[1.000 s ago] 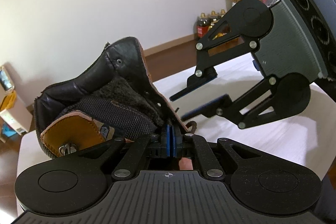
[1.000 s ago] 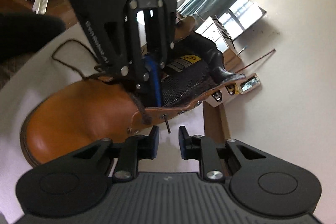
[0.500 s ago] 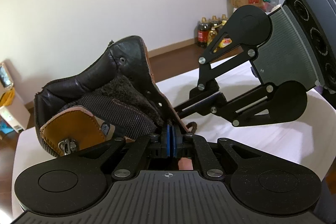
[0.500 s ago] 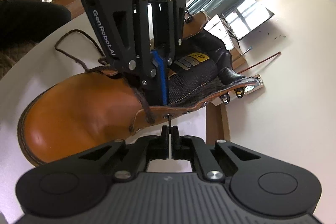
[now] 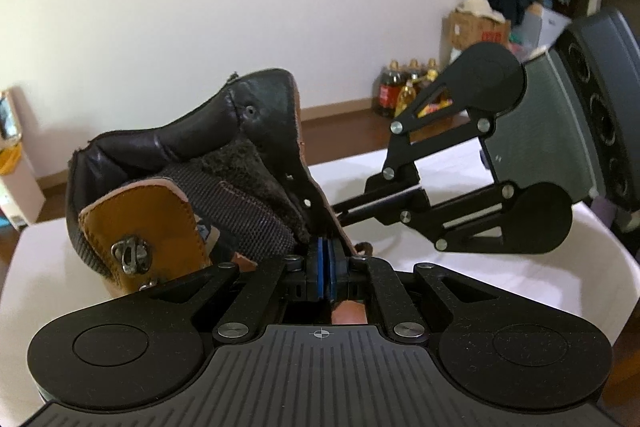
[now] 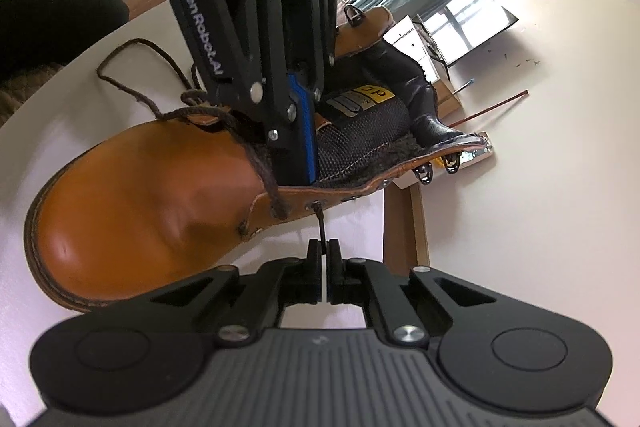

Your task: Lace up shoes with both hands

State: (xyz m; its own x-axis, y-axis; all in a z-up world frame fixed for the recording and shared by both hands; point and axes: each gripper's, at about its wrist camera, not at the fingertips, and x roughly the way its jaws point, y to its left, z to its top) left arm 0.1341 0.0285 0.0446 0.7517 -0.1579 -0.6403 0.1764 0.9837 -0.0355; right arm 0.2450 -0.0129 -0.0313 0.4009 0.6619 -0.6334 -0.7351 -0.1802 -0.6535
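right tongs newly pinching lace tip, boot tilted

Boot smooth tan leather, slight gloss at toe; collar black leather, tongue dark mesh with fuzzy pile lining; hooks shiny metal; lace rough brown braided cord; grippers matt black plastic, silver metal rivets; table white, matt
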